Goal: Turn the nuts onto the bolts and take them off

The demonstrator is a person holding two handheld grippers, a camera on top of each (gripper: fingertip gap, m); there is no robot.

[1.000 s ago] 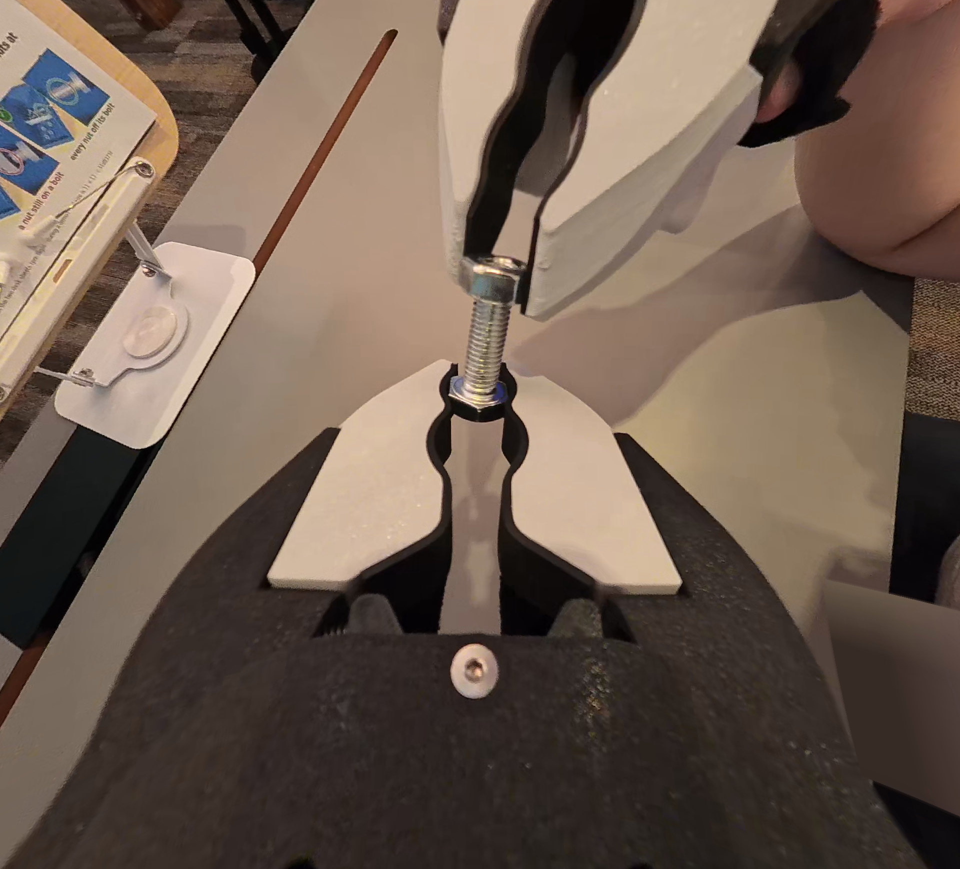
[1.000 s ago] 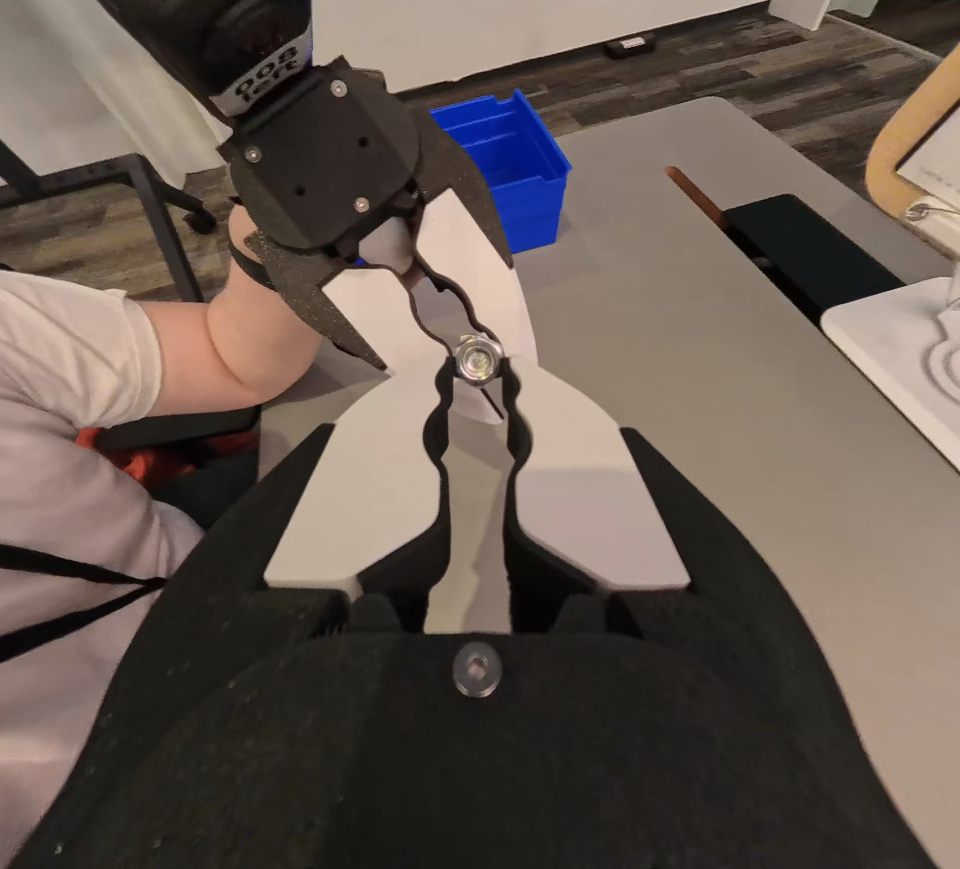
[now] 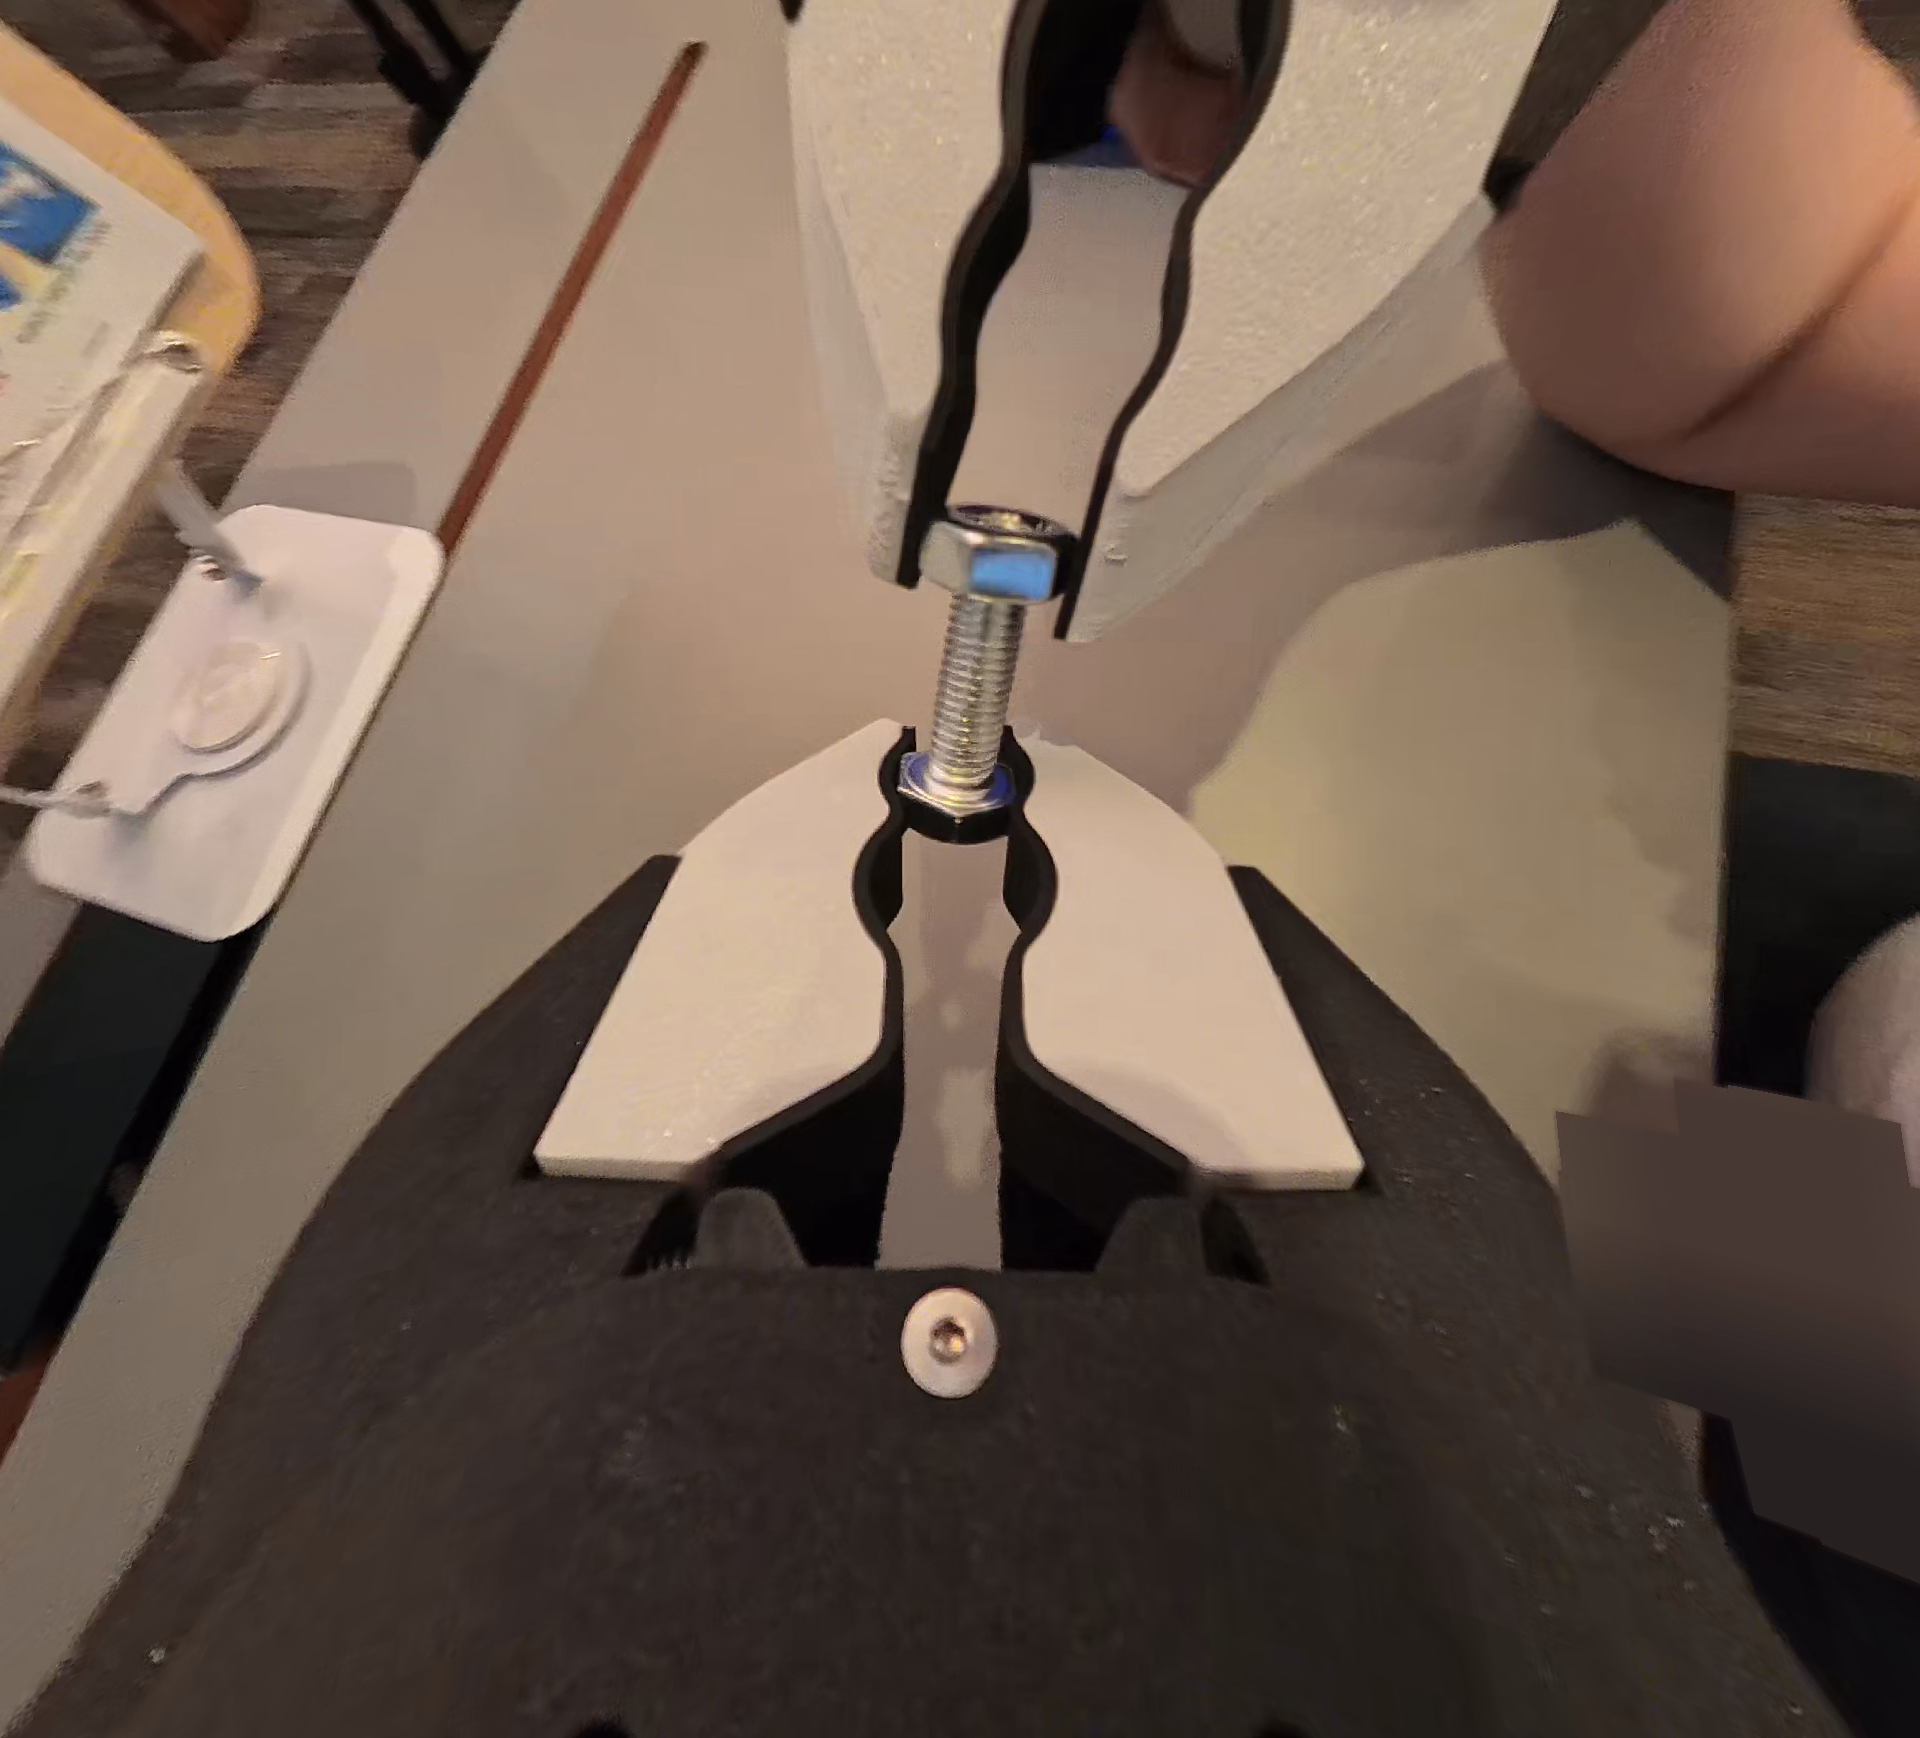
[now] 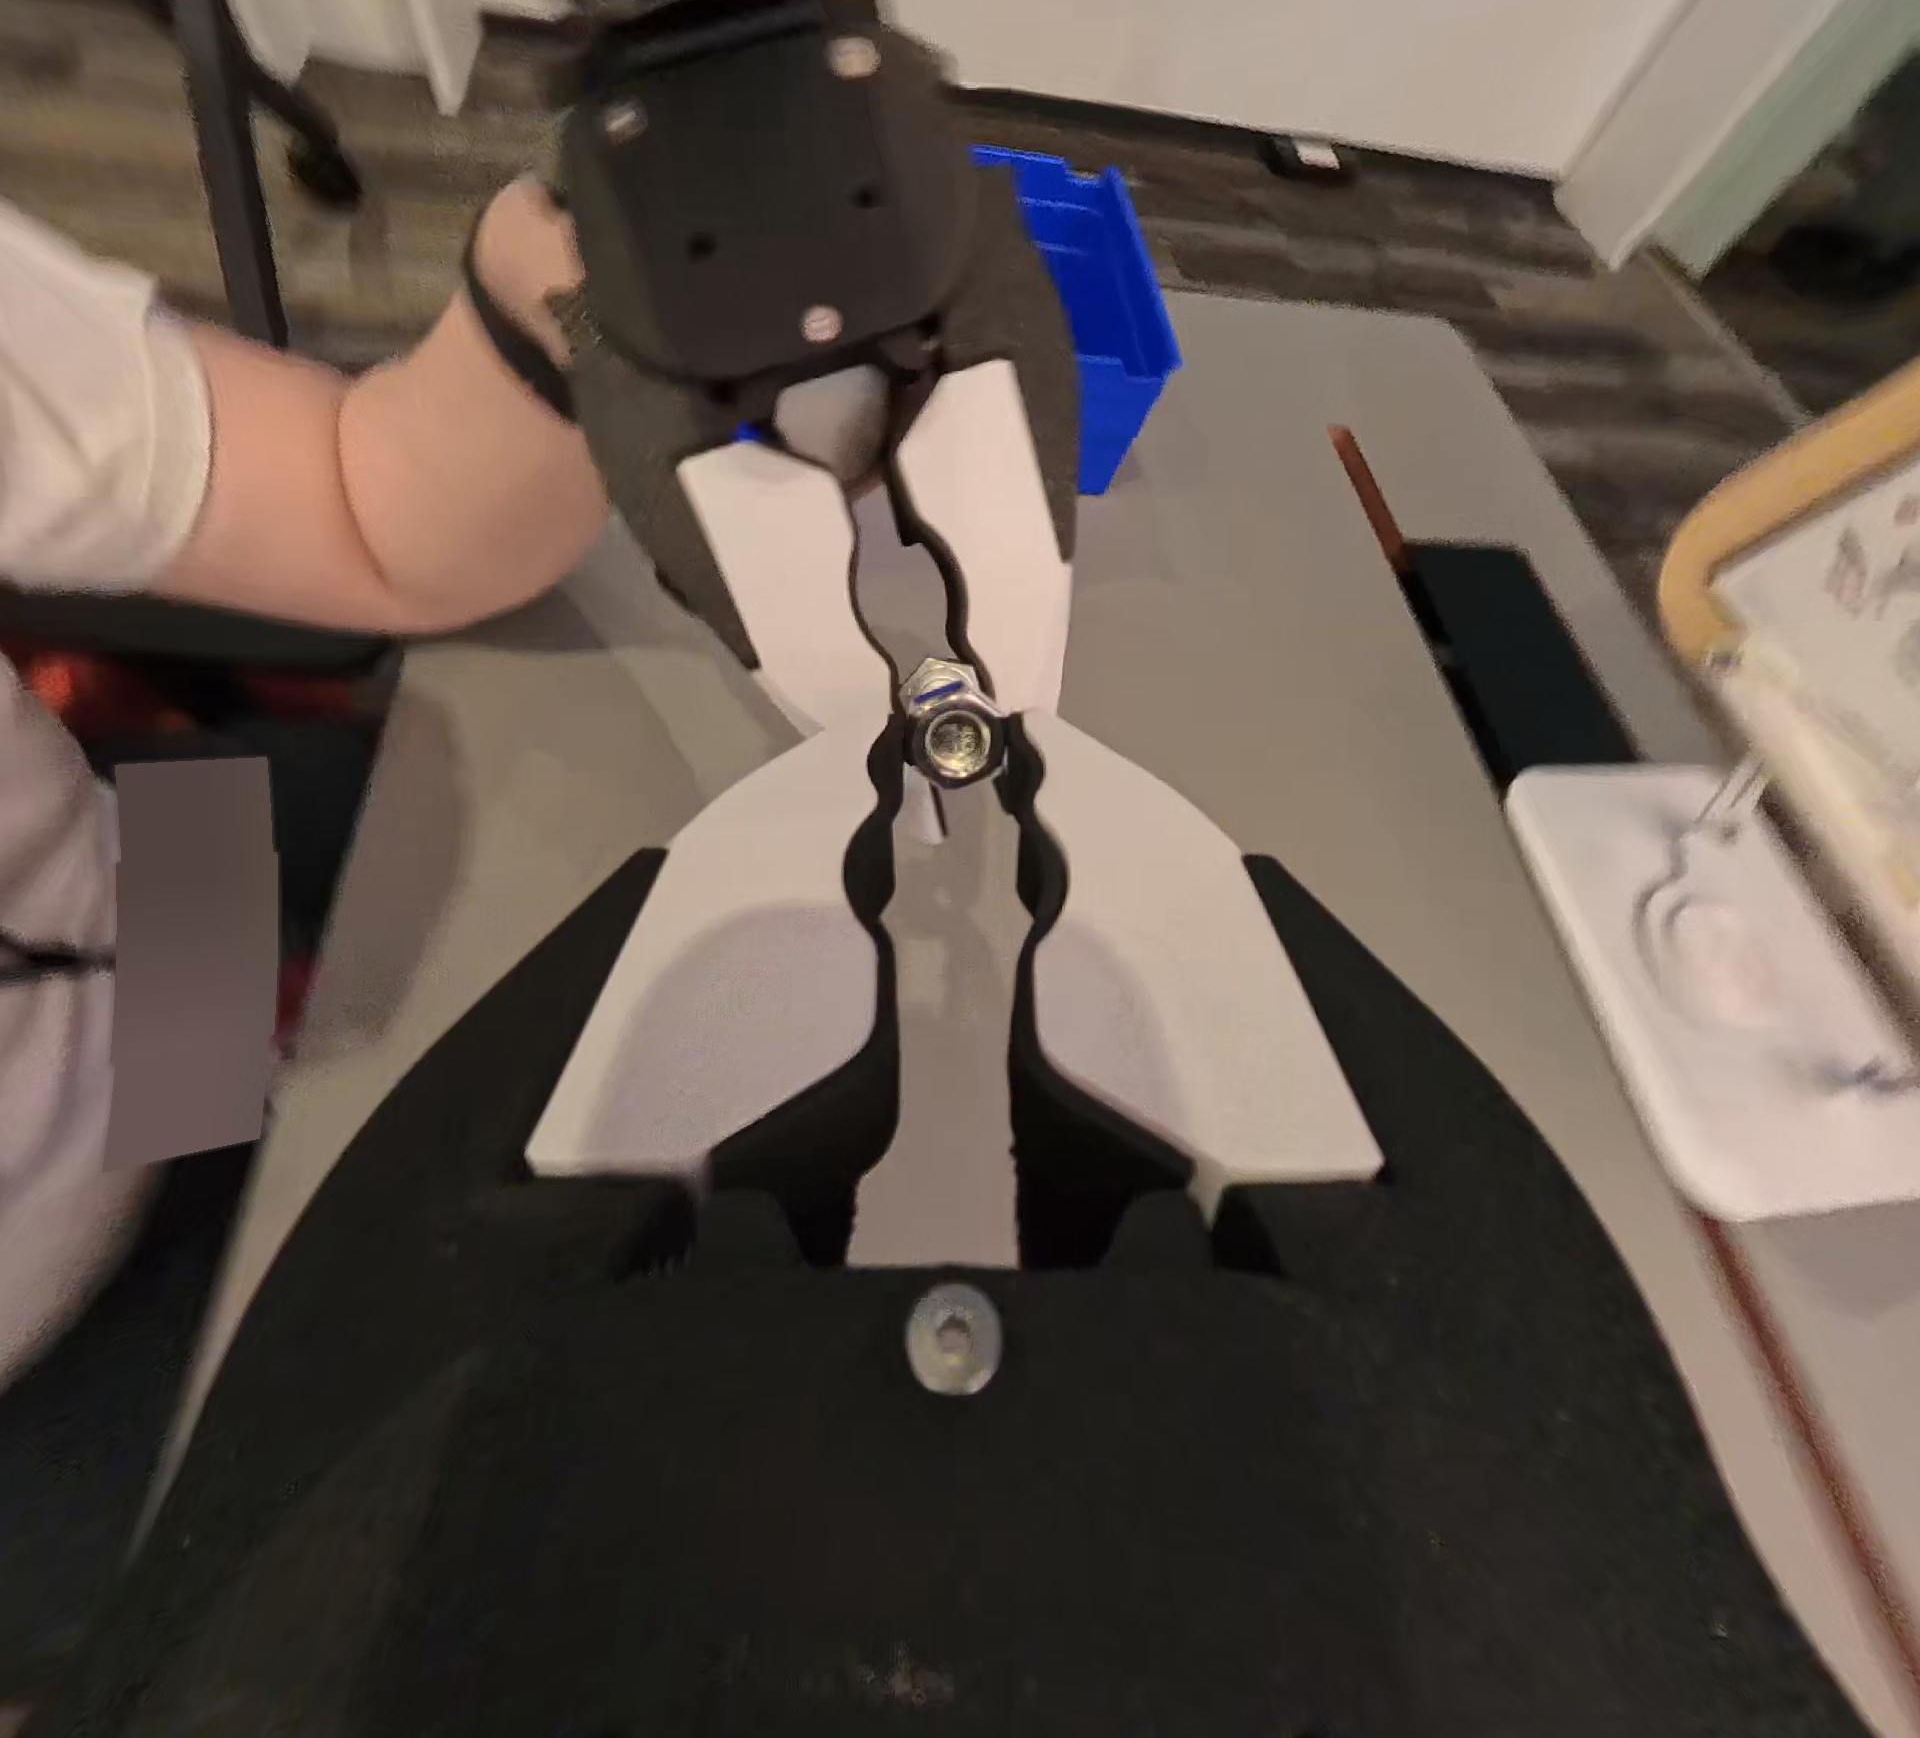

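gripping threaded steel bolt (image 3: 966, 696), hexagonal nut (image 3: 951, 795)

Silver bolt (image 3: 975, 649) upright off table, hex nut (image 3: 951, 793) threaded near tip.

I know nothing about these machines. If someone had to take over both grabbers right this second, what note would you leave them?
Left gripper: shut on the small silver hex nut, pinched at its fingertips.
Right gripper: shut on the hex head of the silver threaded steel bolt.
Position: both are held in the air above the grey table; the nut sits at the bolt's far end from the head, with most of the thread bare between them.
Done: nut and bolt are engaged.
Left: whether it is going on or coming off cannot be told from here; turn it along the thread. The blue plastic bin stands at the table's far end.
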